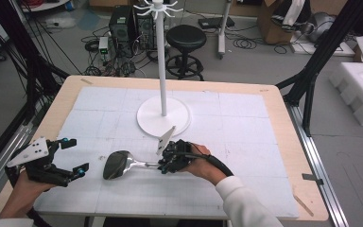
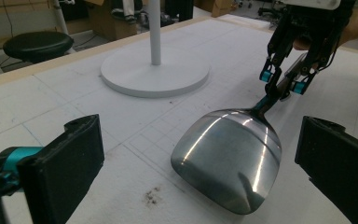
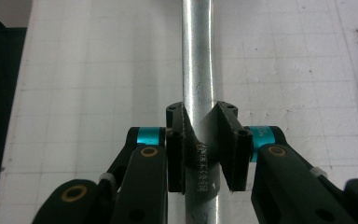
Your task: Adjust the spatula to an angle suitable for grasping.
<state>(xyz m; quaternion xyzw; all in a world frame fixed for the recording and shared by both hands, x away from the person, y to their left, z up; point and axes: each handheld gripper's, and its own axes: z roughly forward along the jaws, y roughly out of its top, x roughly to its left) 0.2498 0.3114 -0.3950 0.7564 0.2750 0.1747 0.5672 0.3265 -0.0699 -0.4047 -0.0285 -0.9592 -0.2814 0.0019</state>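
A shiny metal spatula [image 1: 119,164] lies across the white mat near the table's front, blade to the left, handle to the right. My right gripper [image 1: 163,166] is shut on the spatula's handle [image 3: 198,93]; both black pads press the steel bar. From the left gripper view the blade [image 2: 228,158] rests on the mat, with the right gripper [image 2: 282,84] clamped on the handle behind it. My left gripper [image 1: 73,158] stands open at the front left, a short way left of the blade, with nothing between its jaws.
A white stand with a round base [image 1: 163,116] and a tall pole [image 1: 161,56] topped by hooks rises just behind the spatula. The white gridded mat [image 1: 246,137] covers most of the wooden table [image 1: 283,109]. A black stool [image 1: 186,40] and cables sit beyond.
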